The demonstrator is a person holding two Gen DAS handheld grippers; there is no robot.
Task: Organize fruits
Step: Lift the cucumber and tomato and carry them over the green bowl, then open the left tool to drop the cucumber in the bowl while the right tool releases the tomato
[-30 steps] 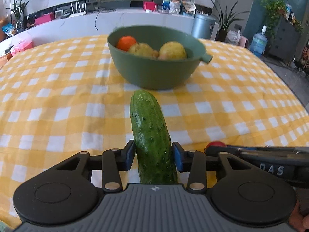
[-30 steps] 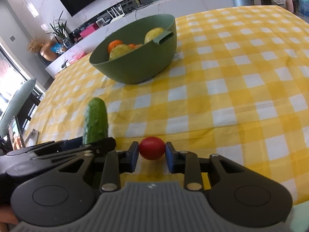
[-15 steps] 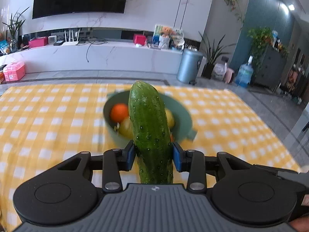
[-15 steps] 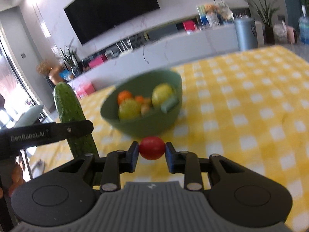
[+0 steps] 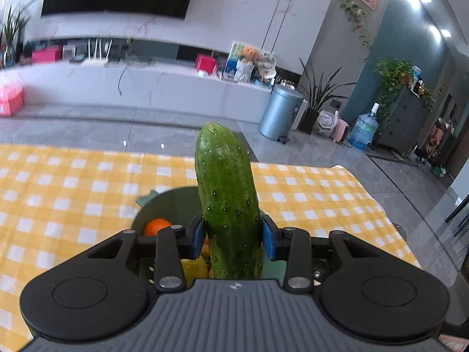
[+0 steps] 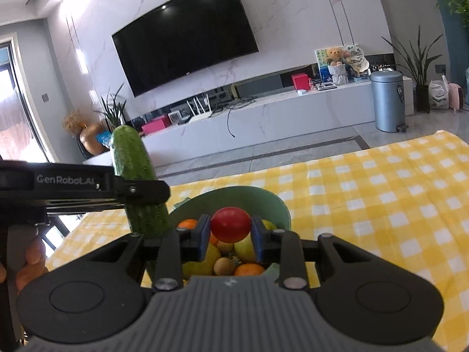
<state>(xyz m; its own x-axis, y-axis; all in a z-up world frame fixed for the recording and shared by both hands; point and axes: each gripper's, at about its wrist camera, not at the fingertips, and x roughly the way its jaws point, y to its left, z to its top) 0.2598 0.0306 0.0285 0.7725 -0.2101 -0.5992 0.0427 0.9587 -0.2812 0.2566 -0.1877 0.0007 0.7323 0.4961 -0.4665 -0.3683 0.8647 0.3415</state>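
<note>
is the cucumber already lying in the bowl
No, the cucumber stands upright, clamped in the left gripper above the green bowl, not resting inside it.

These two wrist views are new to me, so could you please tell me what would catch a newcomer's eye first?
The big bumpy cucumber stands out first, clamped upright in the left gripper at the middle of the left wrist view. Next comes the small red tomato, pinched in the right gripper. Both hang above the green bowl of oranges and yellow fruit on the yellow checked tablecloth.
</note>
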